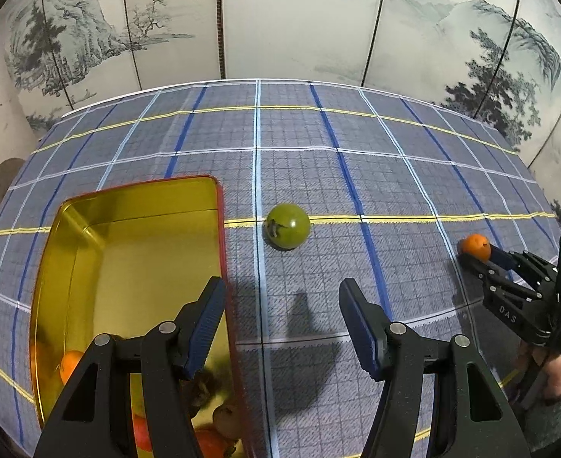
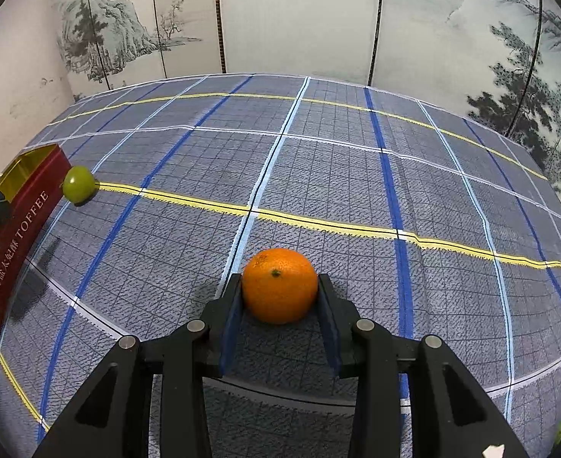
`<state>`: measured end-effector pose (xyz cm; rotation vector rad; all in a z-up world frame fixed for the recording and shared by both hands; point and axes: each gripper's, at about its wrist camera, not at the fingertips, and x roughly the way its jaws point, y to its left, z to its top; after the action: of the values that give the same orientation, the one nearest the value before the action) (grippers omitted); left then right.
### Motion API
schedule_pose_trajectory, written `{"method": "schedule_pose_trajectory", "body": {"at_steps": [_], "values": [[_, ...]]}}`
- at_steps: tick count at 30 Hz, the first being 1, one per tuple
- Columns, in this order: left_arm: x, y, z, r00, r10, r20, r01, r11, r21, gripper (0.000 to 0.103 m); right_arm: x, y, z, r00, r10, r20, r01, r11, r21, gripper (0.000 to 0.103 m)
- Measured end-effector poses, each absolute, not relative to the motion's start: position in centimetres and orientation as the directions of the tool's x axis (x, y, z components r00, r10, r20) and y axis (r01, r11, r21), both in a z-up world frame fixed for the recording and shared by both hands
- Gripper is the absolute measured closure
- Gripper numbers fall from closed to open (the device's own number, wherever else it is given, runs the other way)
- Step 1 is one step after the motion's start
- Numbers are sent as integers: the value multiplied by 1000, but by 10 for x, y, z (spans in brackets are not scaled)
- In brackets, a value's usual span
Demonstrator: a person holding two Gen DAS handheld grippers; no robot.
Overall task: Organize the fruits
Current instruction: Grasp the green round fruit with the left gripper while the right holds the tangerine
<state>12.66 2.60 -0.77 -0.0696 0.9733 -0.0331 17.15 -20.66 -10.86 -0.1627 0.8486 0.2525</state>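
"TOFFEE" in pale letters beside Chinese characters on the red side of the tin (image 2: 17, 236) at left, "DAS" embossed on the right gripper (image 1: 475, 257) linkage

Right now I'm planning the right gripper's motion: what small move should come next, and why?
Probably lift the orange straight up a little. The right gripper has both pads against its sides while it sits on the checked tablecloth, so the grasp looks made. The open toffee tin with other fruit lies to the left, past the green fruit; height first should avoid dragging.
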Motion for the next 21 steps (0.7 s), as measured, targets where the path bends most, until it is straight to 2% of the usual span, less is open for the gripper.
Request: {"method": "schedule_pose_trajectory", "body": {"at_steps": [15, 21], "values": [[153, 16, -7, 573, -57, -818, 40, 998, -41, 41, 171, -207, -108, 633, 158, -758, -285, 958, -39, 68], [164, 9, -10, 560, -72, -825, 82, 996, -31, 46, 172, -208, -108, 632, 159, -758, -285, 958, -37, 67]]}}
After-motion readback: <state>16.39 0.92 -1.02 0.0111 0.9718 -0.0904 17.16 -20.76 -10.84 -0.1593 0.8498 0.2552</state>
